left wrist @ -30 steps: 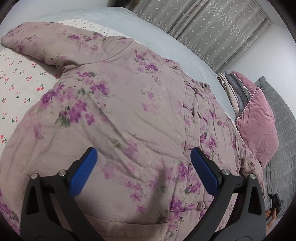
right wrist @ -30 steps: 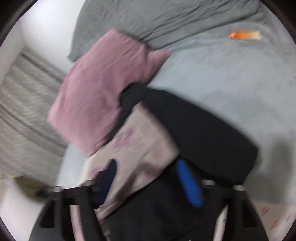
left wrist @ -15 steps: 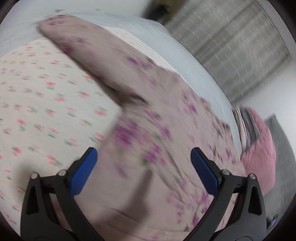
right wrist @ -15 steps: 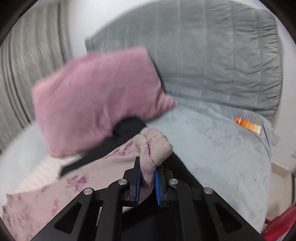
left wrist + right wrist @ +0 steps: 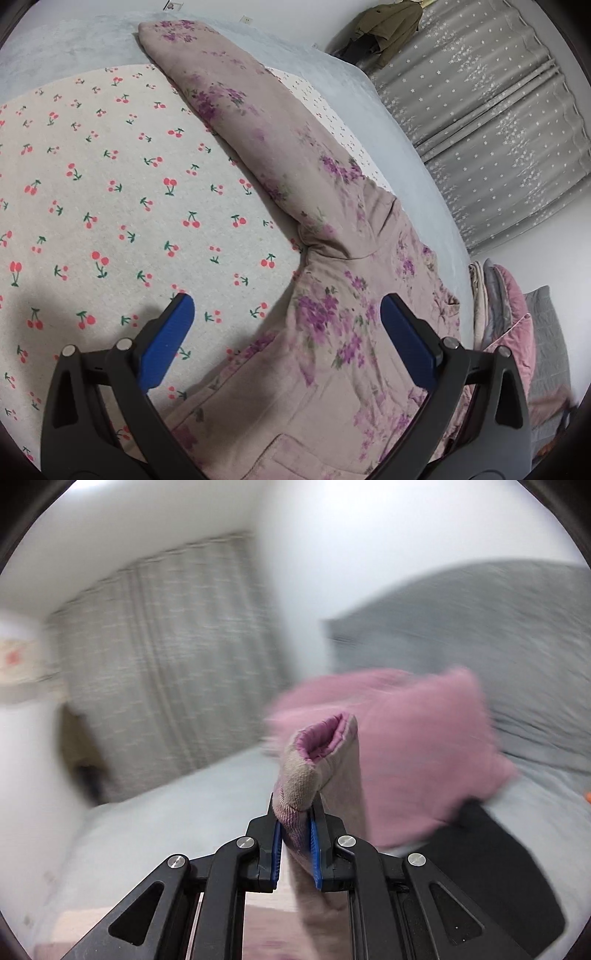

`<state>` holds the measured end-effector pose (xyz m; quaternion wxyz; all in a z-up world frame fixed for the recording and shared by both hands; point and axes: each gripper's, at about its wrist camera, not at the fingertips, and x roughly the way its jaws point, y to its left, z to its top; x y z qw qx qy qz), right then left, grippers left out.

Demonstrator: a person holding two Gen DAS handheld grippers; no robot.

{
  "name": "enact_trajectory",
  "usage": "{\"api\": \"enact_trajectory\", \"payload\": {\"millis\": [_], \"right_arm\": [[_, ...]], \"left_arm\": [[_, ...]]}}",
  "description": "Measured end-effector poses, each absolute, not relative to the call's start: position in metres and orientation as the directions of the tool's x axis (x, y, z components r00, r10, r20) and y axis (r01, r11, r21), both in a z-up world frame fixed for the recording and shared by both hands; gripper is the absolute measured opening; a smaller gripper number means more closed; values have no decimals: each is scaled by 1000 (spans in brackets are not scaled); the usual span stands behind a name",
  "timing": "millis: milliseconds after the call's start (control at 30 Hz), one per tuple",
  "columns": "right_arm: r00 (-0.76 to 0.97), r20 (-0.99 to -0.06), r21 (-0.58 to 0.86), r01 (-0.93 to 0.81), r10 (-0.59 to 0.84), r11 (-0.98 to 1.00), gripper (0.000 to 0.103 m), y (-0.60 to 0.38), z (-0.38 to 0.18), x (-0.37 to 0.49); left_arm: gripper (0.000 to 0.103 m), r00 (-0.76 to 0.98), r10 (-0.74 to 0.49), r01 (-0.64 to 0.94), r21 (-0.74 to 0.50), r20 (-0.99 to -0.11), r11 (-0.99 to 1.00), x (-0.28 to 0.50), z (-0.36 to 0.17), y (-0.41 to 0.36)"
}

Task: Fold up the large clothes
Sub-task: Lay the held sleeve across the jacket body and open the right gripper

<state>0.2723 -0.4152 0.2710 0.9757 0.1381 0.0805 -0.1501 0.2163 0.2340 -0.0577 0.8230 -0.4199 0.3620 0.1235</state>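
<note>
Floral padded jacket (image 5: 332, 295) lies spread on the bed, body at near right of the left wrist view, one sleeve (image 5: 229, 96) stretched out straight toward the far left corner. It rests partly on a cherry-print sheet (image 5: 110, 184), which sits on a light grey bed cover (image 5: 351, 85).

Right tool (image 5: 295, 840) is clenched on the jacket's other cuff (image 5: 317, 753): ribbed edge pinched between the blue pads, pink lining showing at the cuff opening, fabric raised clear of the bed. Background in that view is motion-blurred.

Left tool (image 5: 288, 332) is released, jaws wide apart, nothing between the pads; it hangs over the jacket's side edge where fabric meets the cherry sheet, not touching either.

Further out: pink cushion (image 5: 413, 746) beyond the raised cuff, a dark garment (image 5: 498, 867) near right of it, grey quilted headboard (image 5: 480, 627) behind. Grey starred curtain (image 5: 498, 110) at far right, an olive coat (image 5: 388, 26) hanging beside it.
</note>
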Motion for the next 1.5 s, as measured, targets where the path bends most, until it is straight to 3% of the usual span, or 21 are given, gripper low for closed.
{"api": "enact_trajectory", "payload": {"millis": [200, 300, 500, 667, 800, 900, 1000, 1033, 1100, 1167, 1200, 1267, 1400, 1500], "right_arm": [[983, -177, 30, 57, -50, 998, 12, -247, 286, 321], [968, -242, -48, -75, 61, 996, 12, -168, 263, 348], [879, -431, -214, -321, 205, 923, 12, -23, 151, 386], [769, -618, -349, -453, 163, 820, 13, 64, 24, 408], [681, -717, -360, -546, 150, 757, 18, 89, -56, 404], [695, -703, -385, -549, 149, 742, 23, 90, -75, 391], [602, -748, -205, -609, 279, 766, 27, 79, -59, 382], [525, -759, -96, -676, 385, 731, 27, 72, -48, 373], [424, -766, -16, -764, 483, 645, 29, 66, -31, 353], [504, -738, -123, -754, 448, 645, 34, 56, -17, 338], [581, -709, -191, -704, 400, 684, 42, 46, -12, 338], [644, -684, -214, -626, 343, 750, 49, 30, -9, 351], [615, -736, -201, -597, 282, 777, 54, 25, -32, 379], [652, -738, -395, -628, 175, 671, 58, 57, -67, 374]], "left_arm": [[100, 717, -119, -506, -630, -687, 589, 215, -56, 241], [100, 721, -110, -508, -630, -684, 587, 215, -54, 245], [100, 727, -127, -515, -657, -675, 551, 213, -56, 255], [100, 726, -130, -520, -663, -675, 538, 212, -58, 262], [100, 722, -132, -522, -660, -679, 539, 213, -59, 264], [100, 725, -150, -509, -669, -673, 542, 215, -57, 261], [100, 723, -157, -498, -666, -672, 556, 216, -55, 258], [100, 724, -157, -499, -667, -672, 553, 216, -55, 258], [100, 728, -158, -500, -674, -667, 543, 215, -55, 260], [100, 728, -157, -502, -675, -667, 541, 215, -55, 259], [100, 729, -157, -500, -675, -667, 543, 215, -55, 257], [100, 728, -157, -495, -670, -667, 554, 215, -54, 255], [100, 724, -157, -483, -656, -672, 581, 218, -52, 246], [100, 719, -150, -483, -643, -679, 594, 220, -52, 244]]}}
